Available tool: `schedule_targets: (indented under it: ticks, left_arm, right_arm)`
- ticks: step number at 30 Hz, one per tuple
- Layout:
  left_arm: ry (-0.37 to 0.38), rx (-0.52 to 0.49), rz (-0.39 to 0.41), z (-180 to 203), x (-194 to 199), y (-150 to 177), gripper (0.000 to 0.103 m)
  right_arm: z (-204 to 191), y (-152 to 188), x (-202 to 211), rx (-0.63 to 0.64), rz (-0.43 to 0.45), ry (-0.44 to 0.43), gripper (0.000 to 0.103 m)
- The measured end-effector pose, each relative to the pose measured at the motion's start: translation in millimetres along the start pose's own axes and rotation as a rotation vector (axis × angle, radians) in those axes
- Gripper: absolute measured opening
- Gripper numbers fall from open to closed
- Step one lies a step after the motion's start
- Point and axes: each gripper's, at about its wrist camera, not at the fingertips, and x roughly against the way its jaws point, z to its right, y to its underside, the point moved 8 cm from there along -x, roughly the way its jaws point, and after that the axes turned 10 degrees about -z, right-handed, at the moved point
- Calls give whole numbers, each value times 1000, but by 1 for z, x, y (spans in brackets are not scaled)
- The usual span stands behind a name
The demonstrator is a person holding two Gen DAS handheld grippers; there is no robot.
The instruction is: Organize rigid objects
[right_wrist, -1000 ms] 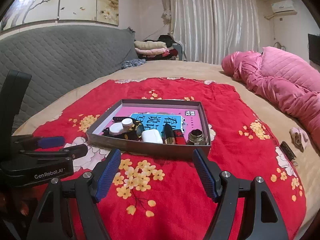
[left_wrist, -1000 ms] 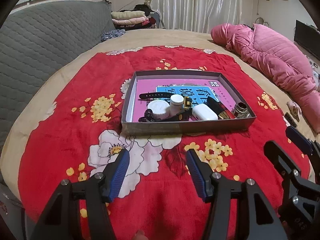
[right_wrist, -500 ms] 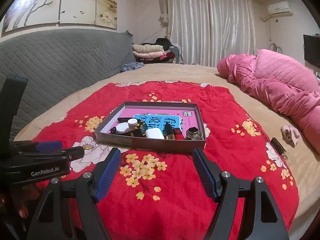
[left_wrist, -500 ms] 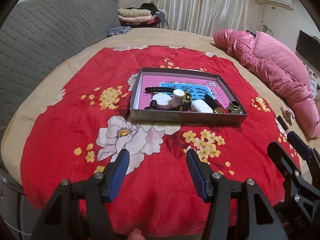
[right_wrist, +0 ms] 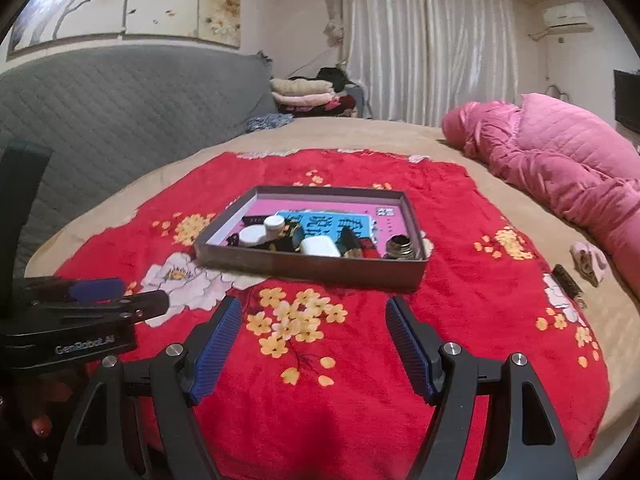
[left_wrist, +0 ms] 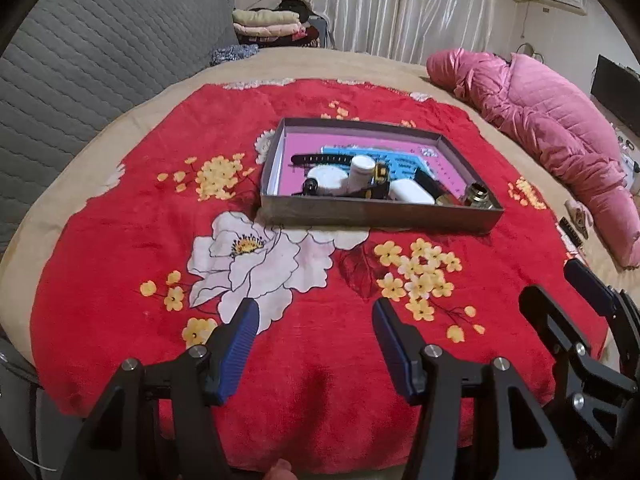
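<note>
On the bed point(right_wrist: 360, 136), a red floral blanket point(left_wrist: 160, 220) carries a grey tray point(left_wrist: 376, 212) holding a white case point(left_wrist: 412, 193) and small jars. Left gripper point(left_wrist: 314, 320) and right gripper point(right_wrist: 314, 318) hover well short, jaws apart, empty.

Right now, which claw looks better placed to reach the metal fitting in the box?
Probably the right claw. The metal fitting sits in the box's near right corner, on that claw's side. The left claw faces the box's left half. Both are open and empty.

A home bedroom: a bed point(right_wrist: 360, 136) with grey quilted headboard point(right_wrist: 120, 96), pink duvet point(right_wrist: 560, 152), curtains point(right_wrist: 428, 48), wall air conditioner point(right_wrist: 566, 16).
</note>
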Motion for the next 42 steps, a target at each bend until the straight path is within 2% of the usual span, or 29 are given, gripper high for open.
schedule_targets:
  ticks: [8,21,42]
  left_arm:
    - [1,-3,-50,-1,-36,1,59]
    - [-13,-19,-66,5,-68,-3,59]
    - [-36,-2,-56,-6,-78,-8,59]
  right_arm:
    - [10,11,-30,-12,-45,-6,76]
    - [27,16,-67,-23,-76,5,76]
    - [30,17,-77,-10,-83,25,76]
